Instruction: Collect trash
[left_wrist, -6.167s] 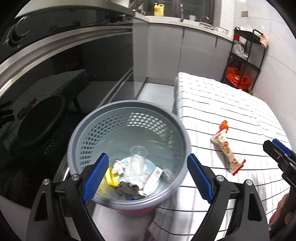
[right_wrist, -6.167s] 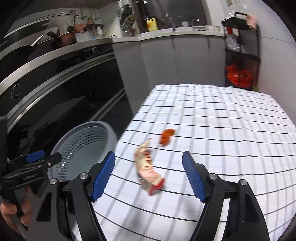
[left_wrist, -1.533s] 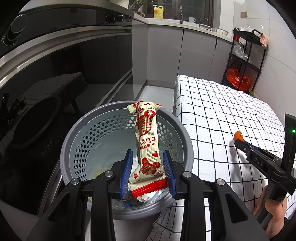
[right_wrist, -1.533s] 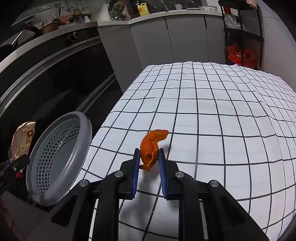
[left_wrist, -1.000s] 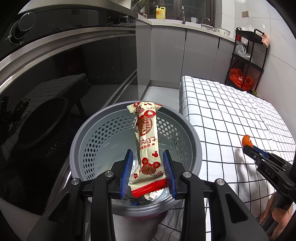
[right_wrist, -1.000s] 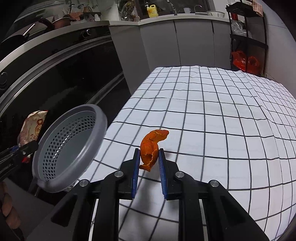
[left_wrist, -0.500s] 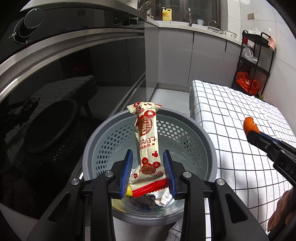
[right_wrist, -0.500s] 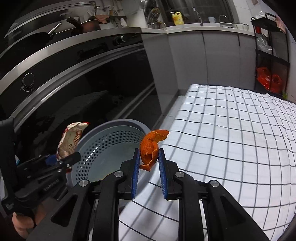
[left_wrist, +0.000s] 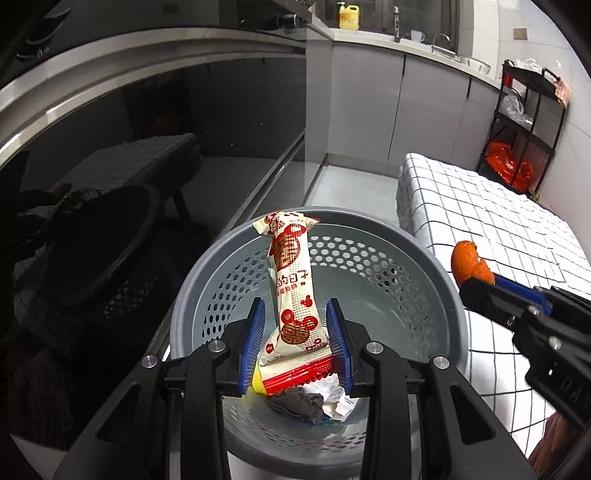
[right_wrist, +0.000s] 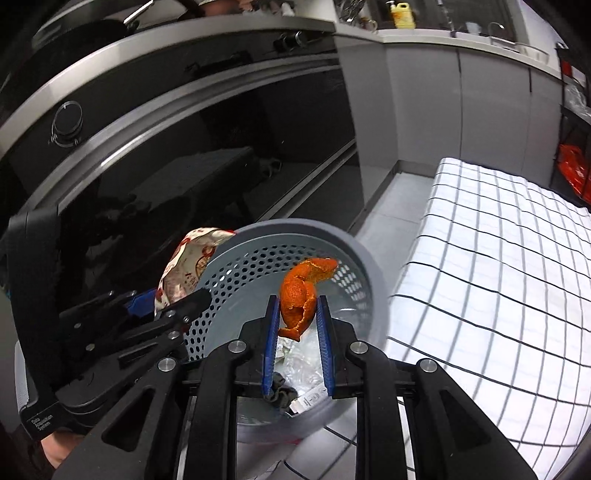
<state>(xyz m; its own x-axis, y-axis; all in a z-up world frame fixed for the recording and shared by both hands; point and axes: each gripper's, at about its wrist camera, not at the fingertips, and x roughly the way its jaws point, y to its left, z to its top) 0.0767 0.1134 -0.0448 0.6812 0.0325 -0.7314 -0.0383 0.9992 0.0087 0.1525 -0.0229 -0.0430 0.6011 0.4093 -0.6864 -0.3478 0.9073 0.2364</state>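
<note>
Both of your hands have come over the round grey plastic bin with holes since a moment ago. Your left gripper squeezes the long white and red snack wrapper, standing up above the bin. Your right gripper pinches the curly orange peel over the bin too. If you let go near the rim, the light wrapper may tip out onto the floor, and the two grippers are close enough to bump.

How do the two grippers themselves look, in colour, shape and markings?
Both are alike: the left gripper and the right gripper have matte black angular frames with silver round bolts and blue ribbed pads on the fingers. White lettering marks the left one's body in the right wrist view. No cables show.
</note>
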